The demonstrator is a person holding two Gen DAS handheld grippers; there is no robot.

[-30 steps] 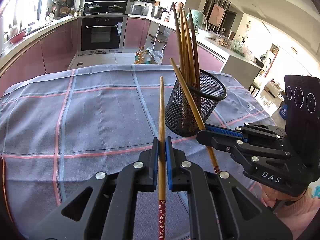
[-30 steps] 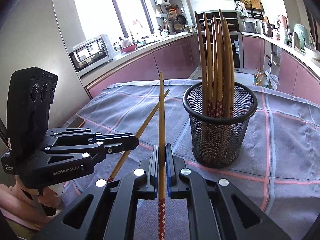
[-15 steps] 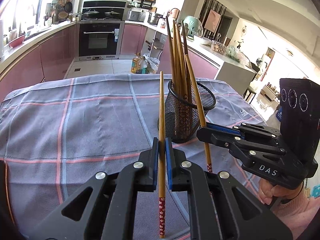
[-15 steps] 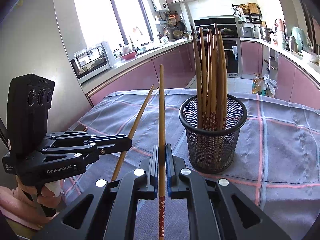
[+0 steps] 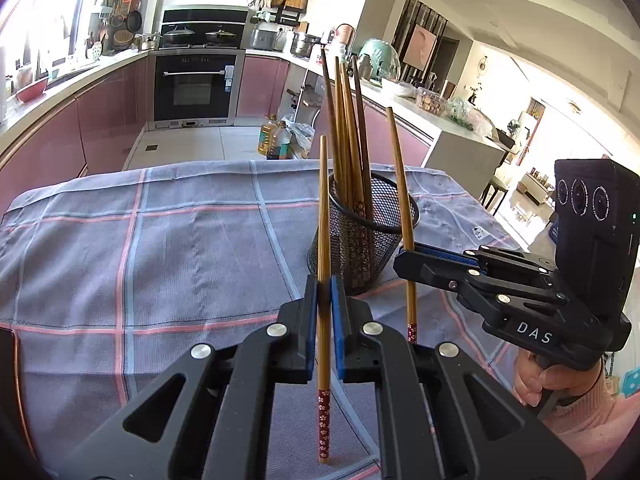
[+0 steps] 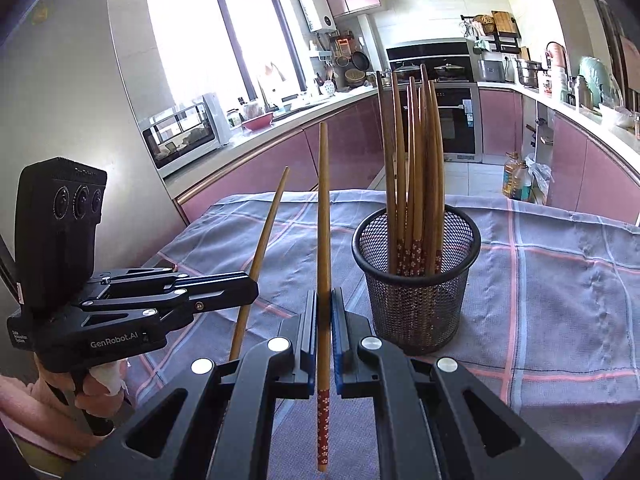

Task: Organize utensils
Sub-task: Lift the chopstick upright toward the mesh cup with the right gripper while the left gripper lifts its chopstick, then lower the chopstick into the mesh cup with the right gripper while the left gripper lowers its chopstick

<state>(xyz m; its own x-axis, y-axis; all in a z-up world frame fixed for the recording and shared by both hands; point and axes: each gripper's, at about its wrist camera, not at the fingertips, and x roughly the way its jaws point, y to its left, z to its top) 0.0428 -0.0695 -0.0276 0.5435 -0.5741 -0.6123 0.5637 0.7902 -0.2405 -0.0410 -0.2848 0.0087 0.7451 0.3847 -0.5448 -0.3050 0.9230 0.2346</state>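
A black mesh cup (image 5: 362, 240) stands on the checked cloth and holds several wooden chopsticks (image 5: 346, 128); it also shows in the right wrist view (image 6: 416, 280). My left gripper (image 5: 324, 284) is shut on one chopstick (image 5: 323, 208), held upright, near side of the cup. My right gripper (image 6: 323, 300) is shut on another chopstick (image 6: 323, 208), upright, left of the cup. Each gripper shows in the other's view: the right one (image 5: 404, 256) beside the cup, the left one (image 6: 252, 292) lower left.
The grey cloth with pink and blue lines (image 5: 180, 248) covers the table. Kitchen counters, an oven (image 5: 194, 88) and oil bottles on the floor (image 5: 276, 140) lie beyond the table's far edge. A microwave (image 6: 184, 132) sits on the left counter.
Both grippers have drawn back and risen from the cup. Both held chopsticks have swung from slanted to upright. The cup looks smaller and farther.
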